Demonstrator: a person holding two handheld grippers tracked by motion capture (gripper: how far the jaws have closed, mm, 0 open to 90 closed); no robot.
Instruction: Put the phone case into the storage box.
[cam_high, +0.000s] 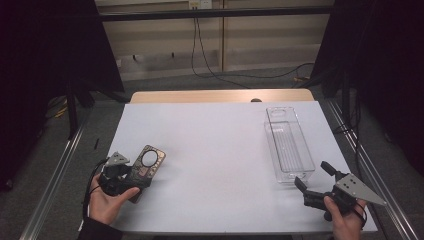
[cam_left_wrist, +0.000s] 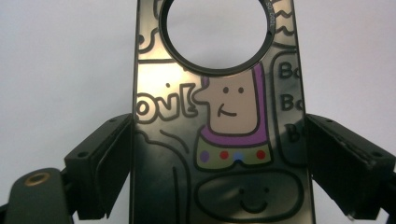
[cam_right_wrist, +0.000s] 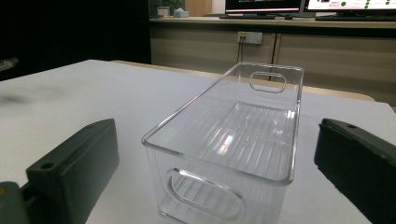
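A phone case is held at the near left of the table, with a clear bin waiting at the right.

The phone case (cam_left_wrist: 219, 140) is clamped across its width by the left gripper (cam_high: 131, 172), pads pressed on both long edges, just above the white table (cam_high: 215, 145). The right gripper (cam_high: 312, 179) is kept unclenched and empty, its jaws spread just short of the clear bin's (cam_right_wrist: 233, 135) near end. If the case is meant for the bin, as seems likely, it is best carried level with the squeeze kept steady, since the glossy edges could slip; it should be lowered between the walls before being released, while the bin is steadied if needed.
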